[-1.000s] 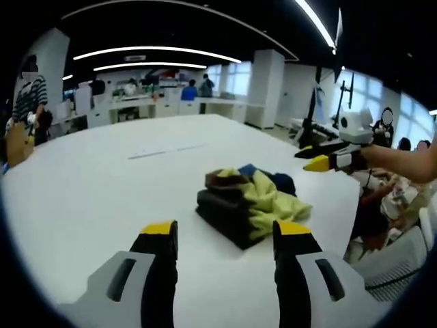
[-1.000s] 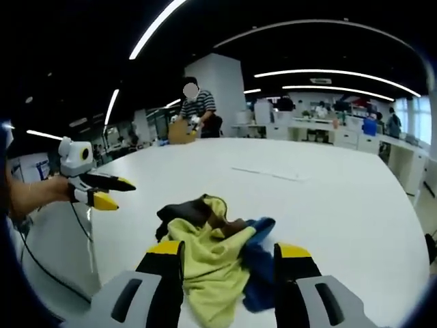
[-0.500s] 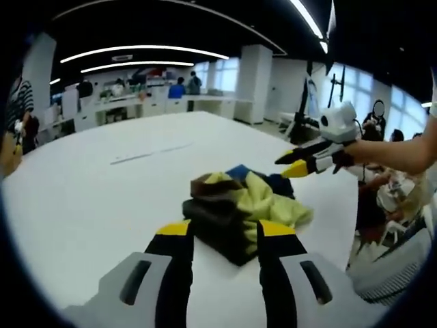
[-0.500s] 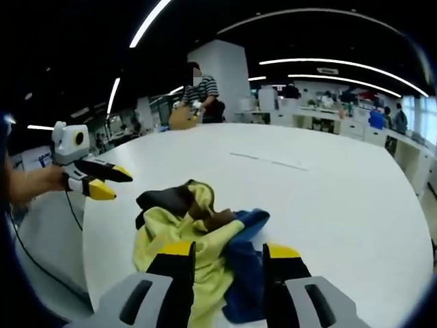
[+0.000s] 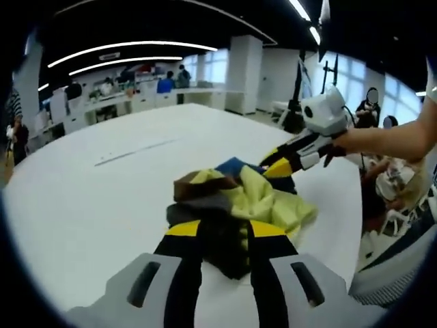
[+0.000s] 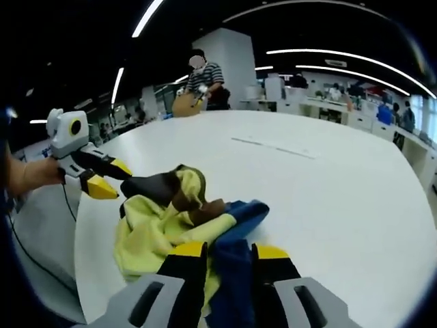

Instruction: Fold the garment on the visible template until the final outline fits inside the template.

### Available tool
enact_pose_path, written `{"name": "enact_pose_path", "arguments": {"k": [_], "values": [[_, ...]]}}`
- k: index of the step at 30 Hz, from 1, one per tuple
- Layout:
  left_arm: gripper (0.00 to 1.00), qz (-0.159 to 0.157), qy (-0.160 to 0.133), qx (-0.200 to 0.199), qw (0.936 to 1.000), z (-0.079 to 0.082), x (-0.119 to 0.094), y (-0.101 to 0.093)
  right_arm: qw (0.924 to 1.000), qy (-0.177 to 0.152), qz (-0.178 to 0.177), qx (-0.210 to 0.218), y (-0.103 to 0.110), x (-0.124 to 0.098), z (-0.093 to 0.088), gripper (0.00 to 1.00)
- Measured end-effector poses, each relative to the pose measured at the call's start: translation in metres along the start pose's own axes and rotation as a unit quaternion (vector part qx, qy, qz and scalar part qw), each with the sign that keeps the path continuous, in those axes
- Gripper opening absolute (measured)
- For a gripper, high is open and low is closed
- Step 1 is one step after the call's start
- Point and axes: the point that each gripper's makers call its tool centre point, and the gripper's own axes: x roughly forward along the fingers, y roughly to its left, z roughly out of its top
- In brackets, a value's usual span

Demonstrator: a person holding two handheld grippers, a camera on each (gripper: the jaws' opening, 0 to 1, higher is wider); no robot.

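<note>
The garment (image 5: 239, 205) lies bunched on the bench (image 5: 89, 198), so the step is the first grasp: the left tool (image 5: 225, 236) straddles its dark end, the right tool (image 6: 229, 254) its blue end, both narrowly parted; next, pinch and spread.

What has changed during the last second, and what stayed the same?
Both grippers came in on the garment from opposite sides and their jaws narrowed. The left gripper now has dark cloth between its jaws, the right gripper blue cloth; a firm grip is unclear. The garment remained a crumpled heap on the table.
</note>
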Motion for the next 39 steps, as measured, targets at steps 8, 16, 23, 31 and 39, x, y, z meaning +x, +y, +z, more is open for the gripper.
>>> {"name": "enact_pose_path", "arguments": {"k": [8,16,23,31,39], "values": [[0.01,-0.003,0.008,-0.014,0.9999,-0.004,0.01,0.004,0.9999,0.006,0.004,0.013,-0.001,0.005,-0.003,0.11],[0.0,0.01,0.003,-0.015,0.9998,-0.002,0.007,0.008,0.9998,-0.001,-0.001,0.018,0.0,0.004,0.0,0.0],[0.0,0.014,-0.003,-0.019,0.9997,0.002,0.0,0.007,0.9992,-0.036,-0.01,0.012,0.005,-0.009,0.022,0.0],[0.0,0.019,0.003,-0.007,0.9998,0.0,-0.004,0.006,0.9973,-0.064,-0.009,-0.035,0.022,-0.03,0.05,0.0],[0.0,0.023,0.006,0.002,0.9997,-0.004,-0.007,0.006,0.991,-0.056,0.022,-0.12,0.057,-0.044,0.056,0.0]]}}
